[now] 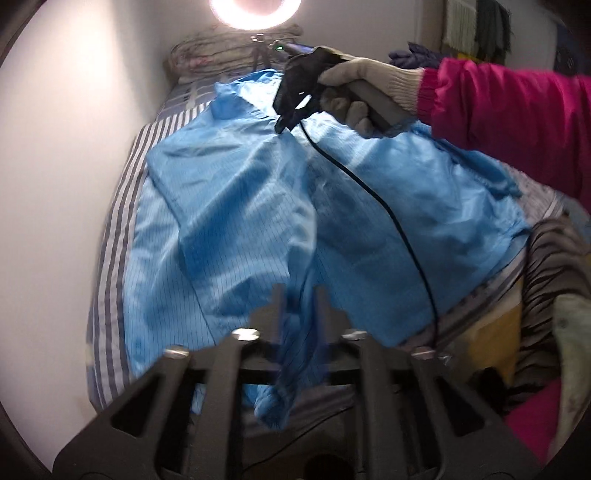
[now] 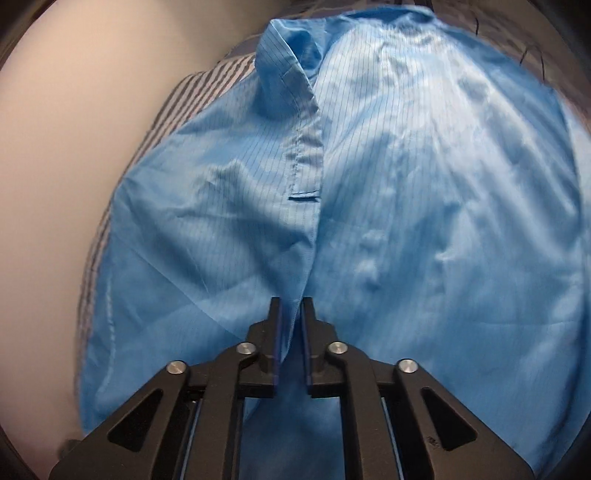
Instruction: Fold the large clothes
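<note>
The blue garment is spread over the striped bed, a fold is seen between each gripper's slightly parted jaws, though pad contact can't really be made out.

Ring light at 12 o'clock of the left wrist view, blown out to white glare, lighting the wall evenly. Blue garment shows soft sheen, with shadow in its folds. Left hand-held gripper at 6 o'clock is motion-blurred, fingers smeared; the garment nearby is smeared too. Right wrist view is sharper at centre, with pinstripes on the cloth readable, blurred toward 3 o'clock. Both views have heavy fisheye bending and dark vignette corners. Overall dim, cool indoor light.
</note>
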The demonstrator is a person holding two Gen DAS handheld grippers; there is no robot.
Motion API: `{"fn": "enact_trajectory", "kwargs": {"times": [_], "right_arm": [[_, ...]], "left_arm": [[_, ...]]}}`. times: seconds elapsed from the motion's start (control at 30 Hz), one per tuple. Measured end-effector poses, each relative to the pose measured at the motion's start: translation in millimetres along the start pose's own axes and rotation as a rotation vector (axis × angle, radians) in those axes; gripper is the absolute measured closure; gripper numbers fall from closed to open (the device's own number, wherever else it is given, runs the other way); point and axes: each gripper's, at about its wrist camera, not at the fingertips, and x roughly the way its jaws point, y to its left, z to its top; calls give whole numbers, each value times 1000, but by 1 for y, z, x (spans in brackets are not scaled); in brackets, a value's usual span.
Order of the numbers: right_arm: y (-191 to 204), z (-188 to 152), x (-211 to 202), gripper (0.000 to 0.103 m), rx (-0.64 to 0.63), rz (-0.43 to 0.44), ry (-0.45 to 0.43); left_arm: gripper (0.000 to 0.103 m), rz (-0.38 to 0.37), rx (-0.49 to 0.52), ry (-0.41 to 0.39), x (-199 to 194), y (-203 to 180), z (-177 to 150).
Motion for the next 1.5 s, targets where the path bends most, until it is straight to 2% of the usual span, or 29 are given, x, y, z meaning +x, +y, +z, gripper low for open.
{"fn": "enact_trajectory", "kwargs": {"times": [0.03,0.13,0.2,0.33,0.43,0.57,0.63,0.7,0.77,0.87,0.9,1.07,1.17,1.27,1.47,1.5], "right_arm": [[3,-1,-4,84,-26,-16,-3],[17,-1,-27,70,-120,-65,-40],[21,2,-44,70,-154,-85,-75],[27,1,-81,70,-197,-31,-124],[43,-1,-106,70,-266,21,-160],[78,9,-111,70,-323,58,-190],[94,19,-99,70,-324,93,-177],[112,27,-83,70,-332,90,-165],[126,37,-64,70,-328,98,-143],[147,47,-34,70,-321,107,-113],[154,50,-25,70,-324,99,-104],[186,61,22,70,-335,57,-39],[200,65,45,66,-351,27,-8],[209,65,64,62,-372,-6,5],[217,66,87,62,-401,-91,14],[217,67,90,63,-403,-106,19]], "left_arm": [[57,-10,-21,-10,-6,0,-1],[55,-37,-86,-28,-28,9,-11],[55,-47,-147,-34,-39,19,-18],[55,-78,-338,-27,-44,52,-34],[55,-116,-445,22,-27,66,-45],[55,-155,-482,84,13,62,-52],[55,-185,-506,107,27,62,-57],[56,-208,-534,117,40,62,-61],[65,-236,-556,121,48,64,-64],[87,-248,-584,127,59,70,-68],[99,-248,-589,128,61,72,-69],[103,-253,-591,101,60,76,-70],[103,-249,-583,85,57,76,-69],[103,-242,-579,71,53,76,-68],[103,-253,-586,69,48,76,-68],[100,-247,-593,77,49,76,-69]]}}
